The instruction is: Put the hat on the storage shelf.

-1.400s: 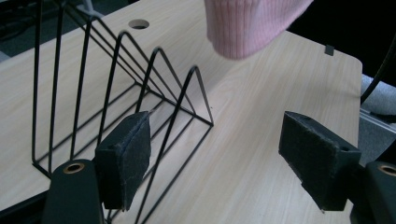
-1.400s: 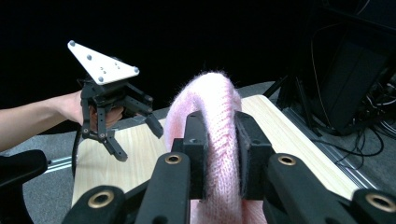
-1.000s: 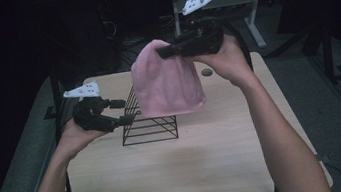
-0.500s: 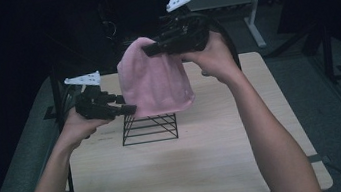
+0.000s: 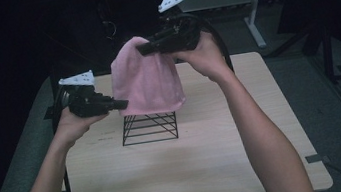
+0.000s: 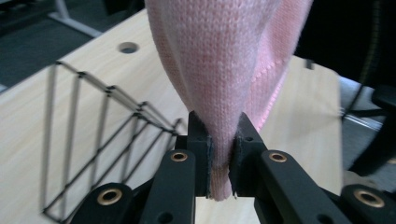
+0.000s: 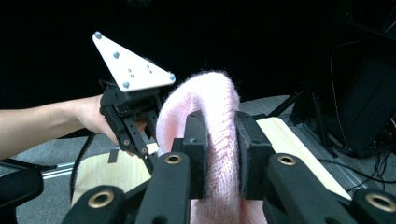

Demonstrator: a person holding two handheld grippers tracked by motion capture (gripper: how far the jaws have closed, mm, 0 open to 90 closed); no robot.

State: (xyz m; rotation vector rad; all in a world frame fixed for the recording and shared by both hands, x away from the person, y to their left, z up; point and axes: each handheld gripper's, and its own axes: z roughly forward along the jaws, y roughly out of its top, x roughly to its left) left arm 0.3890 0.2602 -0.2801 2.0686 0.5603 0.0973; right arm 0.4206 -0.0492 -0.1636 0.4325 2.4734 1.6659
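We hold the pink hat (image 5: 146,81) above the wire rack (image 5: 148,127), both left tongs (image 6: 219,154) and right tongs (image 7: 219,154) clamped on it, and next probably lower it onto the counter (image 5: 194,168).

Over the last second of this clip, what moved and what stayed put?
The right gripper lifted the top of the pink knit hat higher above the table. The left gripper rose from table level and closed on the hat's lower left edge, which it was clear of a second ago. The hat now hangs wholly above the black wire rack. The rack stayed where it was.
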